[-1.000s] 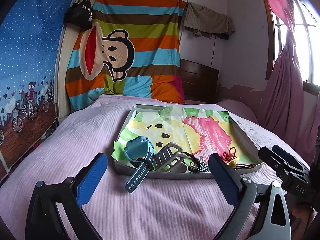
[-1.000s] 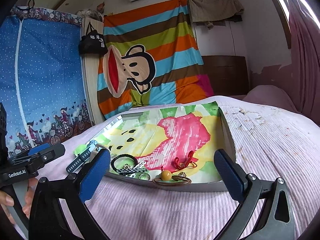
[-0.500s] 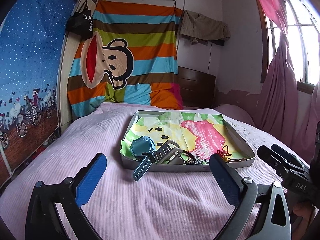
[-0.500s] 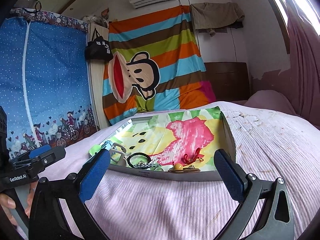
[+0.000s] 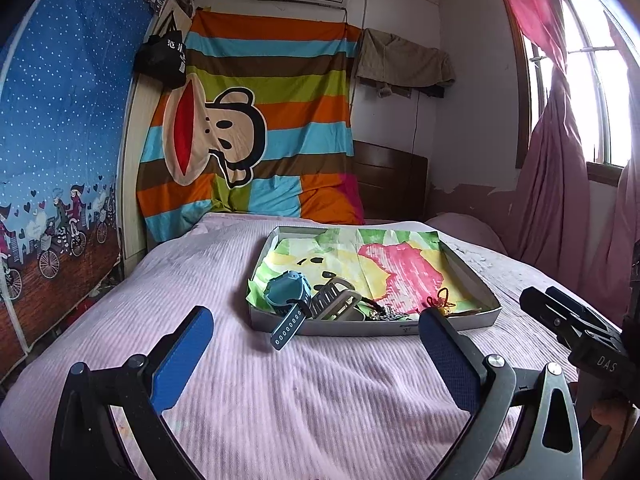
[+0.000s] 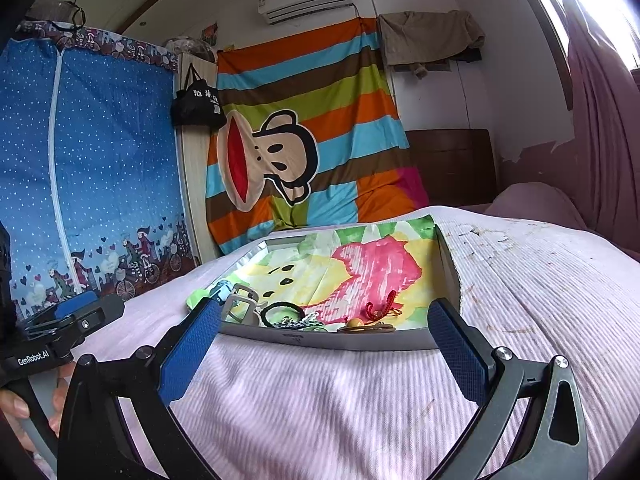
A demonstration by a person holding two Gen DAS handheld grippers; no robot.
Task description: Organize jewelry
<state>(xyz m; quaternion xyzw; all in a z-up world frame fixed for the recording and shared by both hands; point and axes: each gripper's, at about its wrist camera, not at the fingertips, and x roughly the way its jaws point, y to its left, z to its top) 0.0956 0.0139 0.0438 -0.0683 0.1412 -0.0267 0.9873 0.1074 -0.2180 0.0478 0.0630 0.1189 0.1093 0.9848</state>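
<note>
Both grippers' jaws gape wide, empty, above a pink bedspread (image 5: 320, 392) bearing a tray (image 5: 472, 322).

Open stretch of pink ribbed bedspread (image 5: 320, 392) lies between both wide-spread grippers and the shallow grey cardboard tray (image 5: 460, 326), nothing on it. The tray's low front wall bars the way in, with the teal rubber watch (image 5: 286, 294) draping its strap over that edge and a grey strap (image 5: 334, 302), black hair tie (image 6: 282, 312) and red cord (image 6: 380, 308) crowding just behind. Beyond them the tray's painted paper lining (image 5: 384, 264) is bare.
</note>
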